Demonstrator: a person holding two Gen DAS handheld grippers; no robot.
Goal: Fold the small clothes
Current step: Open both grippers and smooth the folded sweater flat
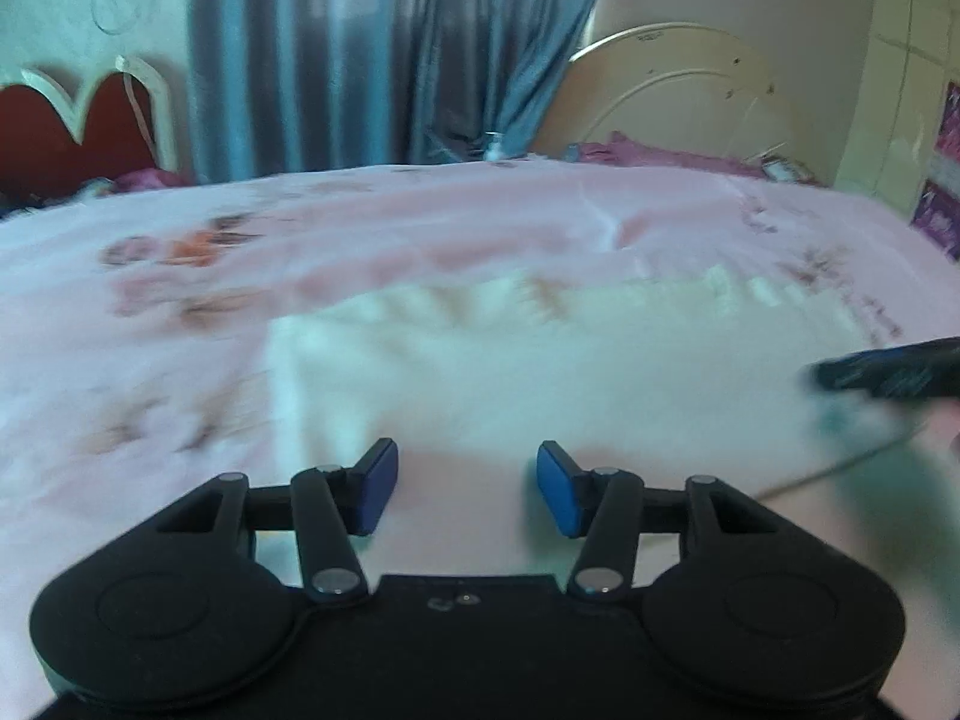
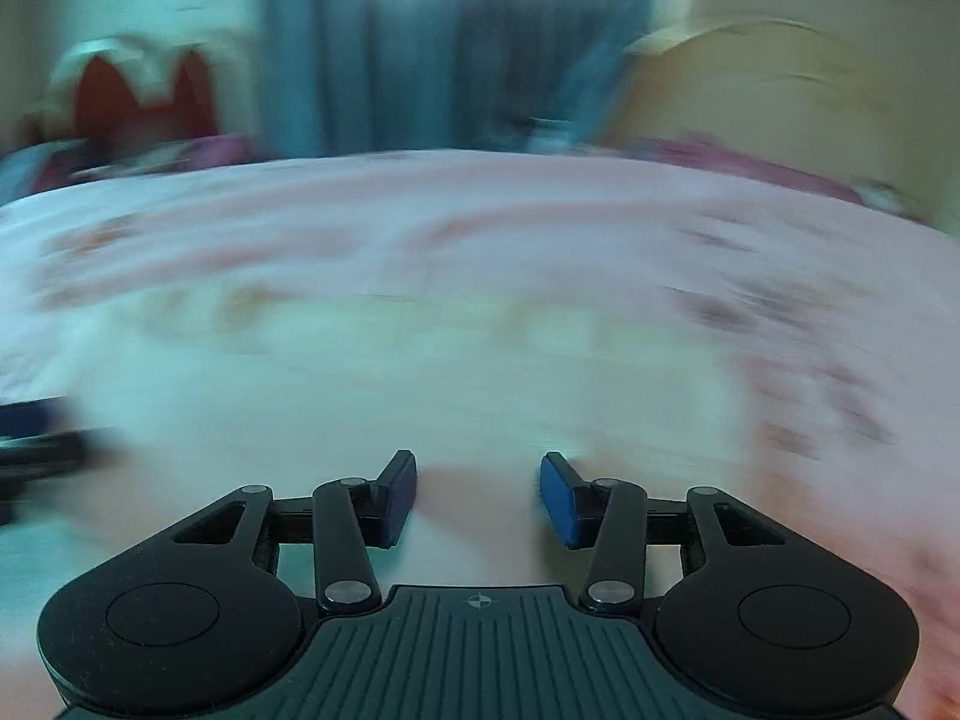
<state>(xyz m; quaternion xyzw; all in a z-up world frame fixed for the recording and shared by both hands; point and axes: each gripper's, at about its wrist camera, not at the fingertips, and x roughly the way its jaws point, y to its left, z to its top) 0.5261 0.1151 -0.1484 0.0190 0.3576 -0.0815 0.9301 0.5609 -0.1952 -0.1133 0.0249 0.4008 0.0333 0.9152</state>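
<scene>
Both grippers are over the bed now, and both views are smeared with motion blur, so detail is thin. The left gripper (image 1: 467,495) has its jaws standing apart with nothing between the blue pads, only pink sheet showing in the gap. The right gripper (image 2: 478,498) is the same story: jaws parted, nothing pinched.

The small pale whitish-green garment (image 1: 540,372) lies spread flat on the pink floral bedsheet (image 1: 180,276), just beyond the left jaws and stretching off to the right. In the right wrist view that garment (image 2: 420,360) sits just ahead of the jaws and runs leftward. My read: it is laid out flat so an edge can be picked up cleanly, and the two grippers flank it, one toward each side, ready for a two-handed fold. Whether a fold is already in it, the blur won't let me say.

At the right edge of the left view, the dark tip of the other gripper shows near the cloth's right side.

Containers? None in sight, no basket or bin. Far off stand a blue-grey curtain (image 1: 360,60) and a cream rounded headboard (image 1: 672,90).
</scene>
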